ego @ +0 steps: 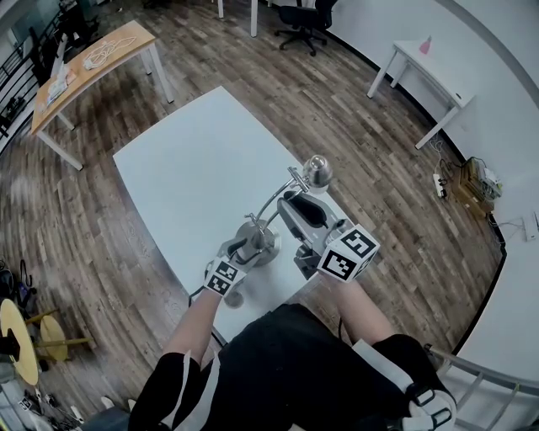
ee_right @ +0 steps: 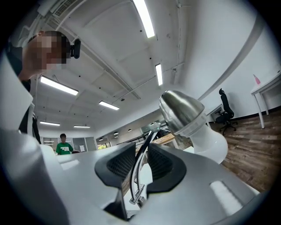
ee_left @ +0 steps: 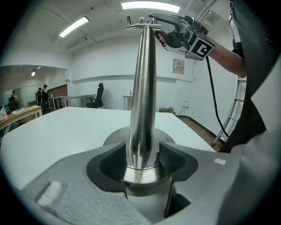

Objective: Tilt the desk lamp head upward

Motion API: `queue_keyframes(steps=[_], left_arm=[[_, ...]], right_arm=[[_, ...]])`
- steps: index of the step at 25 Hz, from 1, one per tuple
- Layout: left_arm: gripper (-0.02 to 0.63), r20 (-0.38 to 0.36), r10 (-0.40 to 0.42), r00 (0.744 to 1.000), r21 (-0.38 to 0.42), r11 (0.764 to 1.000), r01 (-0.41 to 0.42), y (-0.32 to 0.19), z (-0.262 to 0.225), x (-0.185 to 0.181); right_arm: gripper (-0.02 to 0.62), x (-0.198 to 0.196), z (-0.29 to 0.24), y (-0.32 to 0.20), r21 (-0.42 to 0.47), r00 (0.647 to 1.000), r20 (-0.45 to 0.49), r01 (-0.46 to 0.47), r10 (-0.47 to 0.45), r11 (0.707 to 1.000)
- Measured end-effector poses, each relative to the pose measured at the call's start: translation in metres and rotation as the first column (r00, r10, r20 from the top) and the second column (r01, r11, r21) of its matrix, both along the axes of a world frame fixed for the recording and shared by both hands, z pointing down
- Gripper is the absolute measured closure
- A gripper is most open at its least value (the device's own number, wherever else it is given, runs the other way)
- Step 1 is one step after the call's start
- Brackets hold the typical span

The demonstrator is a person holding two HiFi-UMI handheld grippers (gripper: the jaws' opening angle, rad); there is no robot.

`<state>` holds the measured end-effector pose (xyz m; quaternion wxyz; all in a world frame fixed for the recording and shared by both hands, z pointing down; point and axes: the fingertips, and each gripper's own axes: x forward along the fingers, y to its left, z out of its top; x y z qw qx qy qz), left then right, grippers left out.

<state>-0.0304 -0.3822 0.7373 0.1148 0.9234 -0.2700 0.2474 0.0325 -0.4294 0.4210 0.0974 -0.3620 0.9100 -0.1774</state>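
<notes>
A chrome desk lamp stands near the front edge of the white table. Its round base carries a thin curved arm up to the dome-shaped head. My left gripper is shut on the lamp's lower post, just above the base, with both pads against the metal. My right gripper reaches in from the right at arm height. Its jaws close round the lamp's thin arm, just below the head, which tilts to the upper right.
A wooden desk stands at the far left, a white desk at the far right and an office chair at the back. A power strip lies on the wood floor. A person in a green shirt stands far off.
</notes>
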Motion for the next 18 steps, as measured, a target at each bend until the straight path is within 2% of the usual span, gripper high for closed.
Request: queue_keyframes(steps=[11,18], left_arm=[[0.367,0.002,0.002,1.0,-0.004,1.0,-0.002,0.0,-0.001,0.001],[0.368,-0.002,0.007,1.0,-0.004,1.0,-0.007,0.0,-0.001,0.0]], right_arm=[[0.529,-0.016,-0.01,0.012,0.063,0.998,-0.029,0.054,-0.052,0.997],[0.54,-0.032,-0.014,0.018,0.098,0.989,-0.079,0.13,-0.122,0.987]])
